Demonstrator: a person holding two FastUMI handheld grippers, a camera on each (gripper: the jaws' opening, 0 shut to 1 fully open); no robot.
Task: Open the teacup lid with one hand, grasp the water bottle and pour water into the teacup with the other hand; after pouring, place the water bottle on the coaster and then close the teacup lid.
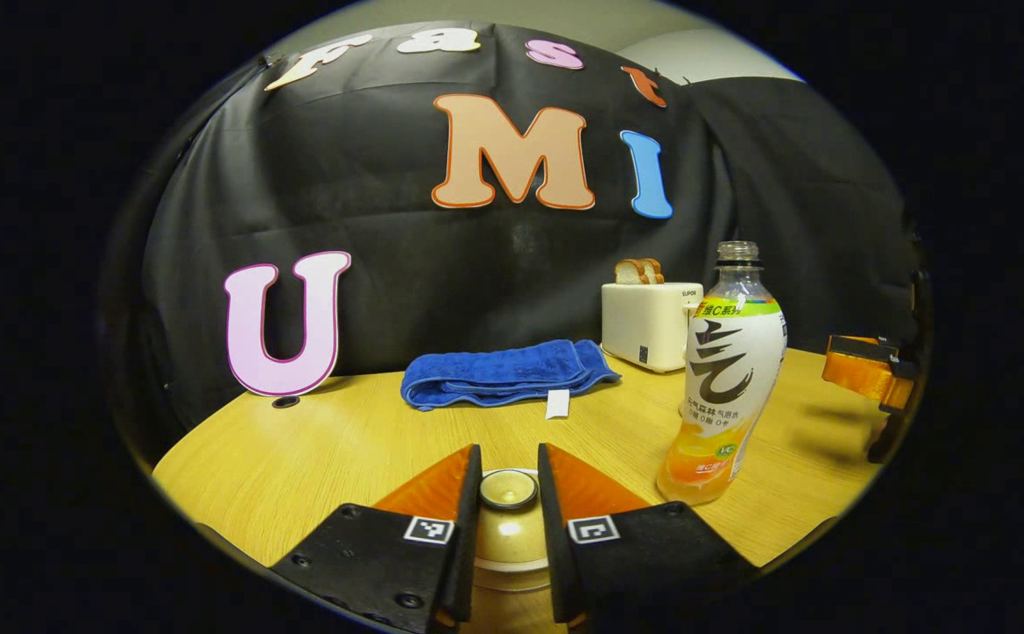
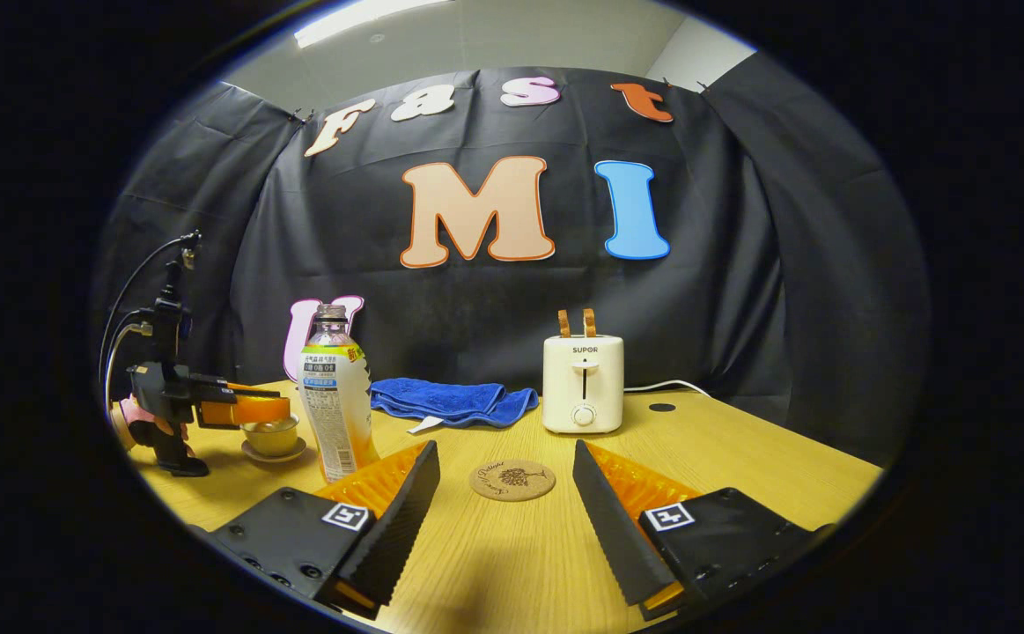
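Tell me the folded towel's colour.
Blue: the folded cloth towel, clearest in the left gripper view.

Illumination is even and moderately bright, from a ceiling strip light (image 2: 371, 22) overhead. The desk (image 2: 740, 467) carries soft shadows and mild sheen. Both views are sharp at centre; fisheye distortion bends the desk edge and darkens the periphery. The bottle (image 1: 727, 379) shows small highlights.
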